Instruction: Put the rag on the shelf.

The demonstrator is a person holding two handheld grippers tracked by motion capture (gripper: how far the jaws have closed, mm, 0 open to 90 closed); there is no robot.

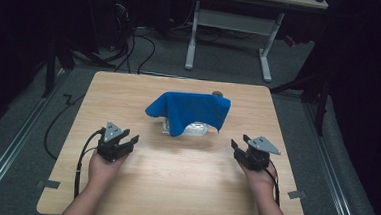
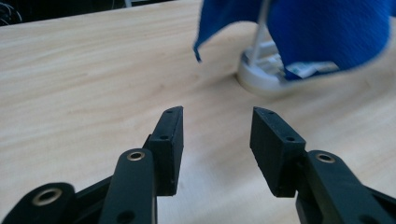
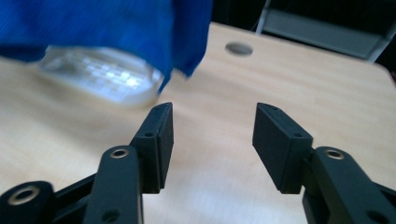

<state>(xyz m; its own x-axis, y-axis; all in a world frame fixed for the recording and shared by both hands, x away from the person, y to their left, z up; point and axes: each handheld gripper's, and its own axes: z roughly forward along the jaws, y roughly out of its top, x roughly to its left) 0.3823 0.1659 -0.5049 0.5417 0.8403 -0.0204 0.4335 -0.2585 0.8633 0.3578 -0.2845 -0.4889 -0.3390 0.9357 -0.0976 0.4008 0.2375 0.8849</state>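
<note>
A blue cloth (image 1: 188,110) hangs draped over a clear plastic stand (image 1: 196,129) in the middle of the wooden table (image 1: 129,91). The left gripper view looks up at the cloth (image 2: 327,32) and the stand's white base (image 2: 261,77); the right gripper view has the cloth (image 3: 116,28) and the clear base (image 3: 102,74). My left gripper (image 1: 126,142) hovers left of the cloth, open, with nothing between its jaws (image 2: 217,126). On the other side my right gripper (image 1: 240,144) is open and holds nothing (image 3: 212,123). Both stand apart from the cloth.
A small dark round mark (image 3: 238,48) lies on the table behind the cloth. A white-legged desk (image 1: 231,25) stands beyond the far edge. Cables (image 1: 132,49) run over the grey floor at left. Tape marks (image 1: 297,194) sit at the near corners.
</note>
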